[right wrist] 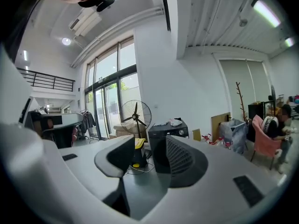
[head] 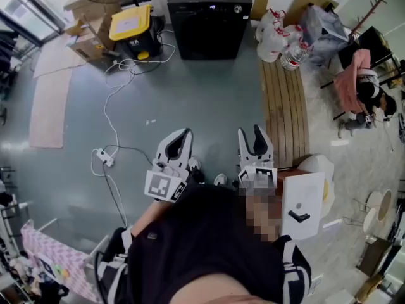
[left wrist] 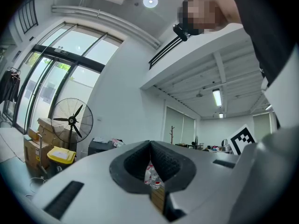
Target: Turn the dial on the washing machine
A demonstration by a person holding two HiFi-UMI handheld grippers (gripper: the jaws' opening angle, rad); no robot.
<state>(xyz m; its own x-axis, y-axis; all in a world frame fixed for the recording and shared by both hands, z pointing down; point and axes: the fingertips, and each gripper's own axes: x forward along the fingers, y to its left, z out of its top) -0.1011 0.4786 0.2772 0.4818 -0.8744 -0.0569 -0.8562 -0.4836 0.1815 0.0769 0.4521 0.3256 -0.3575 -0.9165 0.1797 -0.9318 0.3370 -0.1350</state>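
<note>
Jaws of the left gripper (left wrist: 150,146) are pressed together on nothing. It is held level at the person's front, probably just carried along. Left of it, a cable (head: 114,125) snakes over the floor to a power strip (head: 103,157). Further back, a yellow box (head: 131,23) sits just beside the washer (head: 209,24). The washer stands against the far wall, well apart from both grippers. Its dial (head: 237,8) is at the top right of its front.

The right gripper (right wrist: 149,146) has its jaws spread and empty. It is aimed so that the washer shows in the gap, likely readied for the dial. The straight path to the washer seems unblocked. To the right lie wooden slats (head: 285,113), bottles (head: 278,40) and a seated person (head: 370,97), all off that path.
</note>
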